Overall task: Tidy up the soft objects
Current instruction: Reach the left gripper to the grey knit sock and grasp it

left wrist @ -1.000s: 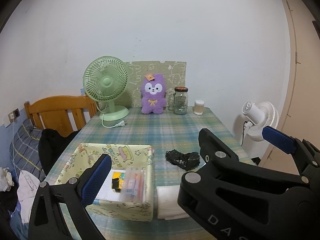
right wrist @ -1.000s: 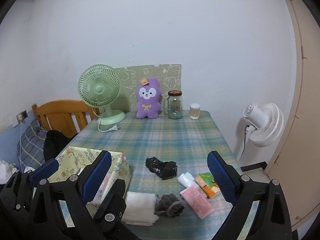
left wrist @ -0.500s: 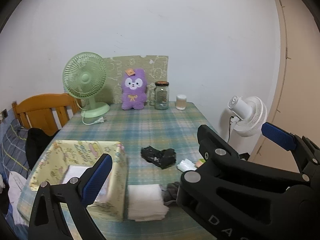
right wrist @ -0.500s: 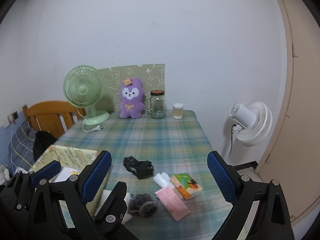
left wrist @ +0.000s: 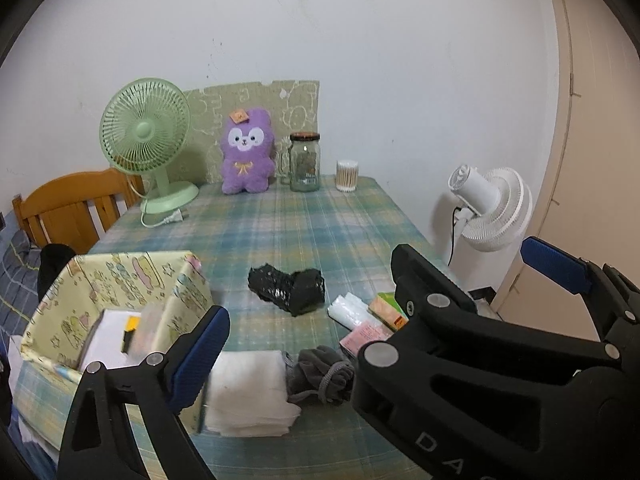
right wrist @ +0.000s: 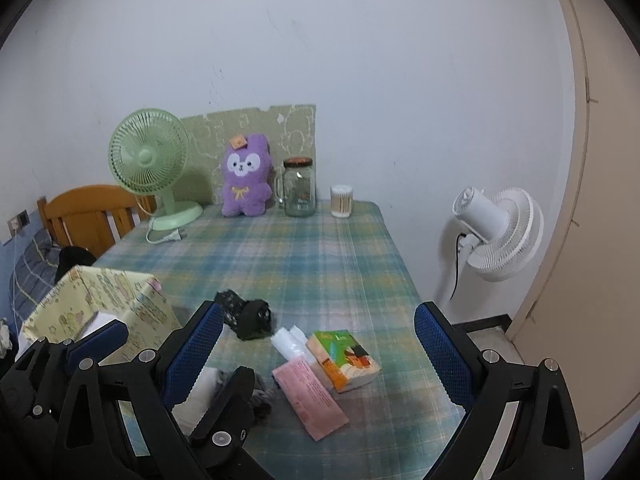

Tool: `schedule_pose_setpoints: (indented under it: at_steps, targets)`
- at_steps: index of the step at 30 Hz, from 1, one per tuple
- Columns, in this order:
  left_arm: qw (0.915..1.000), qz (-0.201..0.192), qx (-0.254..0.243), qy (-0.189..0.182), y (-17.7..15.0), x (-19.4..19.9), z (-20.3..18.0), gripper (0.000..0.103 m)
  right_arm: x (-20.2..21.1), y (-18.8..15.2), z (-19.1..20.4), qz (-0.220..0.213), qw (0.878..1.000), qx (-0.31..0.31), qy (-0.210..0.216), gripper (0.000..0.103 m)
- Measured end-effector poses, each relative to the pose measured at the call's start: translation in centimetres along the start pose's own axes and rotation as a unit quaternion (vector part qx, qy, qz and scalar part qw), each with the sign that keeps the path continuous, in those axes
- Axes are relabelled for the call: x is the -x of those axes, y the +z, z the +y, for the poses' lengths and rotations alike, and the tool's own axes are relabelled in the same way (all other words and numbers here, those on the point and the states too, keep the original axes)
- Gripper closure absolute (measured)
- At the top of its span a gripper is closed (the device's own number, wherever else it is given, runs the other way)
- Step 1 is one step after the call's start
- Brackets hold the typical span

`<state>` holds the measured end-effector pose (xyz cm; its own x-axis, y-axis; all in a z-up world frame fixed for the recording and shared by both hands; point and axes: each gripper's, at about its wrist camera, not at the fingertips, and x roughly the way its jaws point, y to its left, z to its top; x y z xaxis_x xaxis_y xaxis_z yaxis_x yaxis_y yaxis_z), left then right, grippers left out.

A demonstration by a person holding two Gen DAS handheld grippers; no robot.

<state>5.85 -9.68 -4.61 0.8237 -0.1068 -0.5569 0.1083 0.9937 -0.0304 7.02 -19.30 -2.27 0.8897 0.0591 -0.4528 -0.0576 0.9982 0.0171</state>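
Plaid-cloth table (right wrist: 304, 264) against white wall. Back edge: green desk fan (right wrist: 150, 162), purple plush (right wrist: 244, 176), glass jar (right wrist: 299, 188), cotton-swab cup (right wrist: 341, 201). Near edge: patterned box (left wrist: 120, 296) at left, folded white cloth (left wrist: 250, 392) beside it, grey sock bundle (left wrist: 320, 374) touching cloth, black sock (left wrist: 286, 288) mid-table. White fan (right wrist: 498, 232) stands right of table. Left gripper (left wrist: 372, 312) jaws wide apart, just narrowed slightly, nothing between. Right gripper (right wrist: 316, 356) jaws wide apart, empty.

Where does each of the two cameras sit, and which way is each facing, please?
Left wrist: rides the left tongs, facing the plaid table and far wall; the right tongs cross in front.
Right wrist: rides the right tongs, same heading; the left tongs show at lower left.
Shared: purple plush, green fan, black bundle.
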Motion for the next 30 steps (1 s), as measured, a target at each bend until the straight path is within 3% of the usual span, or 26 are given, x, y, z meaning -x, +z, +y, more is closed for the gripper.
schedule_pose_setpoints:
  at_steps: [22, 30]
  targets:
    - [0.9966, 0.080, 0.009, 0.019, -4.4, -6.1, -0.8, 0.018, -6.8, -5.3, -1.6, 0.086, 0.996, -0.001, 0.024, 0.005]
    - [0.9946, 0.101, 0.007, 0.025, -5.1, -7.8, -1.3, 0.035, -8.3, -6.3, -2.4, 0.105, 0.994, 0.002, 0.018, 0.005]
